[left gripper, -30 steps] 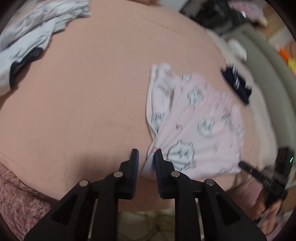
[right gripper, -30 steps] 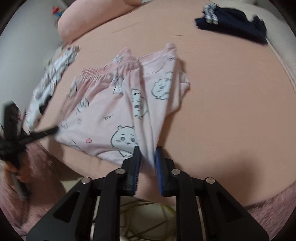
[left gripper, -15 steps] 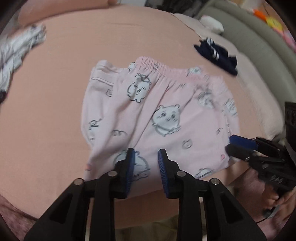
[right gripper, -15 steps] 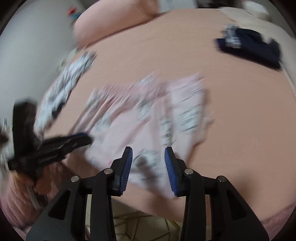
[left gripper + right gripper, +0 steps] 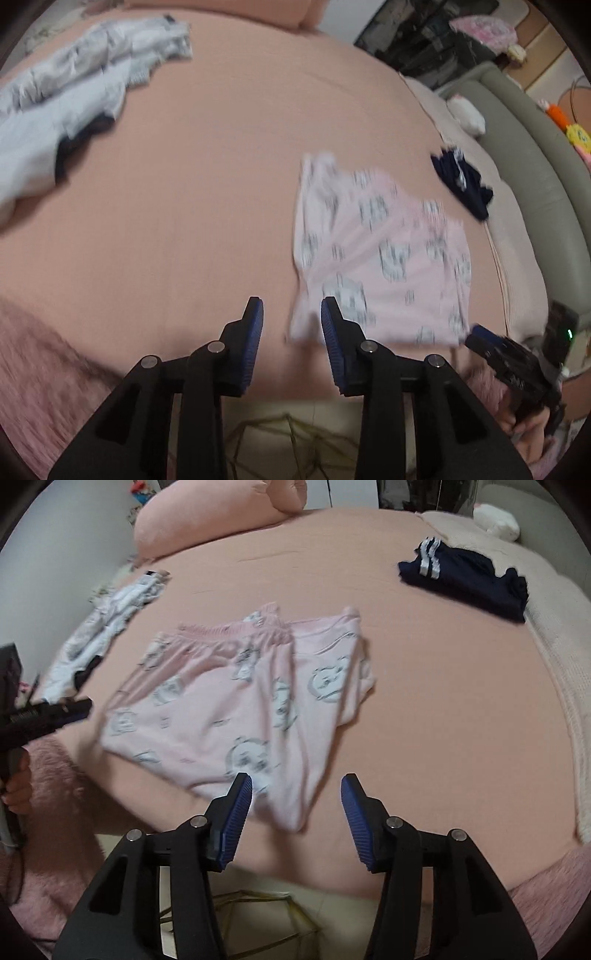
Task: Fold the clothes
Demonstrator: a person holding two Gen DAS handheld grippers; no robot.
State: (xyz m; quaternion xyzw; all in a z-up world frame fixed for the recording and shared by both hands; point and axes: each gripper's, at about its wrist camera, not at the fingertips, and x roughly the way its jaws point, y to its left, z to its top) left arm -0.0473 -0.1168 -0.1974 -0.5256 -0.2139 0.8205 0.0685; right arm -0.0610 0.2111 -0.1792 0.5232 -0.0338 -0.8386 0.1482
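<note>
In the left wrist view the left gripper (image 5: 291,314) has just been opening and holds nothing; the pink shorts (image 5: 384,254) lie flat on the bed (image 5: 207,184) ahead and to the right of its fingers, with only their near left corner just beside the right finger. In the right wrist view the right gripper (image 5: 297,788) has also just been opening, and the near hem of the shorts (image 5: 236,701) lies loose between its spread fingers, so this hand is nearer. The shorts look soft, pale pink with cartoon faces, folded lengthwise, with the waistband away from the fingers.

Open sheet flanked by clothes
Bare bed sheet (image 5: 207,206) is bounded by white laundry (image 5: 74,92), pink pyjama shorts (image 5: 240,701) and navy shorts (image 5: 469,579).
</note>
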